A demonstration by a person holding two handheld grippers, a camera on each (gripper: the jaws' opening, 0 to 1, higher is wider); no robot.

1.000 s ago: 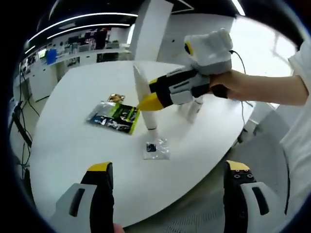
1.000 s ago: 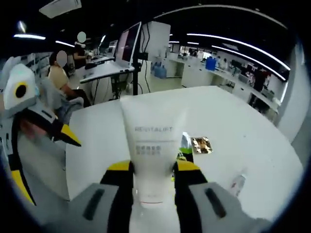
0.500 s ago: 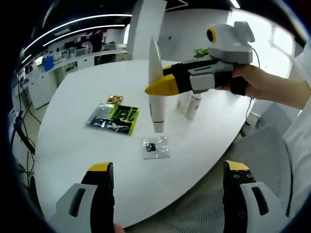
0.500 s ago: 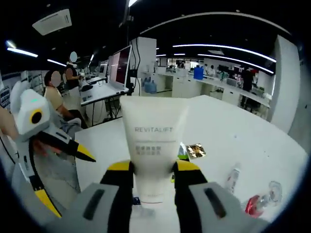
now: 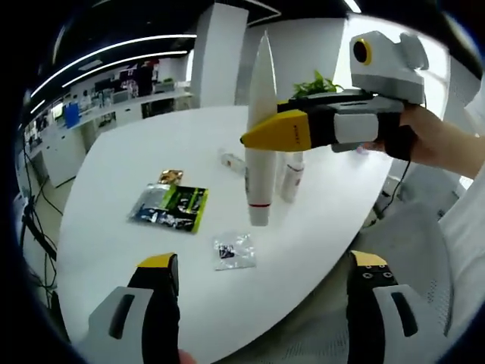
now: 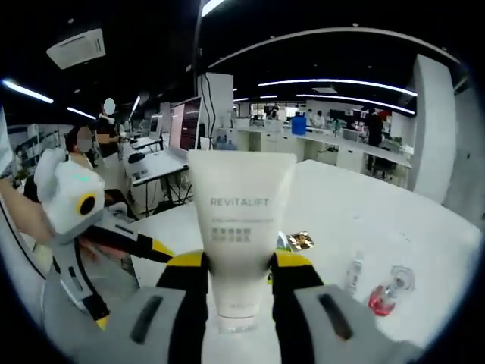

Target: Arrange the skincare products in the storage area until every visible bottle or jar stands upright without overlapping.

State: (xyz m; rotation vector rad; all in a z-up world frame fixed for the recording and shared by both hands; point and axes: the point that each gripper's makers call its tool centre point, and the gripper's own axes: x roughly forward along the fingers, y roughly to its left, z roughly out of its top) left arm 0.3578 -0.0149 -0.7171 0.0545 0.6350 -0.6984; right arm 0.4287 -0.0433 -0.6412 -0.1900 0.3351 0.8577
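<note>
My right gripper (image 5: 276, 130) (image 6: 240, 267) is shut on a white tube (image 5: 260, 129) (image 6: 241, 220) marked REVITALIFT. It holds the tube in the air above the white table (image 5: 121, 250), flat end up and cap end down. Two white bottles (image 5: 292, 178) stand upright on the table just behind the tube. A small clear bottle (image 6: 352, 273) and a red-tinted bottle (image 6: 383, 297) lie on the table at the right of the right gripper view. My left gripper (image 5: 263, 265) is open near the table's front edge with nothing between its jaws; it also appears as the left gripper (image 6: 83, 220).
A green and black sachet pack (image 5: 170, 206), a gold sachet (image 5: 170, 176) (image 6: 301, 241) and a small clear bag (image 5: 233, 250) lie flat on the table. A slim bottle (image 5: 231, 161) lies farther back. People sit at desks (image 6: 151, 163) beyond the table.
My right gripper has raised the tube from near the table top to well above it, keeping its hold. The left gripper stays open.
</note>
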